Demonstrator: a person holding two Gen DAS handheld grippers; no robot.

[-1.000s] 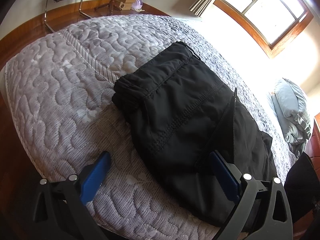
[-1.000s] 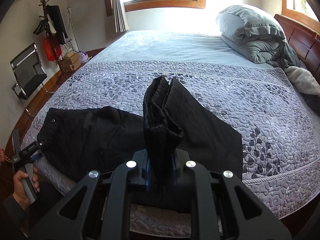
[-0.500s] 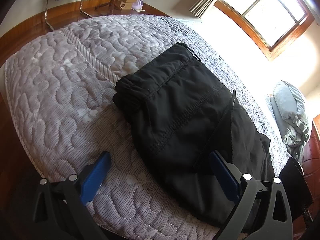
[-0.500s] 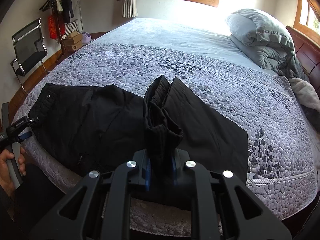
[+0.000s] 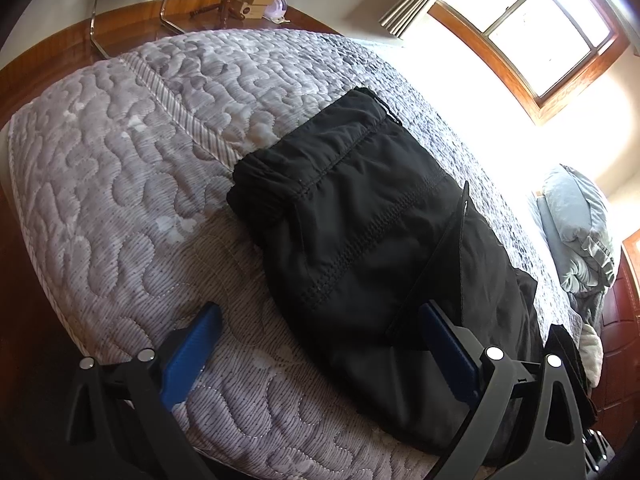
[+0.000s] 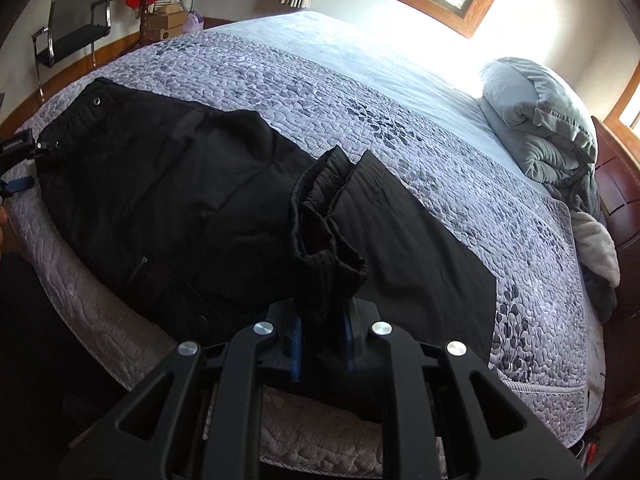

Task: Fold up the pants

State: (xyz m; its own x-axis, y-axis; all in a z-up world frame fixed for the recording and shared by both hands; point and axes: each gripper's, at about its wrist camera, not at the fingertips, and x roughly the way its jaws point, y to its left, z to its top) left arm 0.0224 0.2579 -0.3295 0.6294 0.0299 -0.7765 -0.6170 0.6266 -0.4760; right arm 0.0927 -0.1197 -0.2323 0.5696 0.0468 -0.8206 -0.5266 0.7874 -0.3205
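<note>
Black pants (image 5: 360, 240) lie on the quilted bed, waistband (image 5: 320, 152) at the far end in the left wrist view. My left gripper (image 5: 320, 344) hovers open over the near edge of the pants, one blue pad (image 5: 192, 352) above the quilt and the other pad (image 5: 448, 348) above the fabric. In the right wrist view my right gripper (image 6: 320, 332) is shut on the bunched leg ends (image 6: 324, 240), lifted and doubled back over the flat part of the pants (image 6: 160, 200). The left gripper (image 6: 16, 160) shows at the far left by the waistband.
The grey quilt (image 6: 400, 120) covers a wide bed with bare room beyond the pants. A rolled grey duvet (image 6: 540, 120) and a wooden headboard (image 6: 616, 200) are at the right. A black chair (image 6: 72, 28) and boxes (image 6: 164, 24) stand on the wood floor beyond the bed.
My right gripper has sunk and rolled while carrying the leg ends toward the waistband side. A dark shape has come closer at the right edge of the left wrist view. The left gripper stayed still.
</note>
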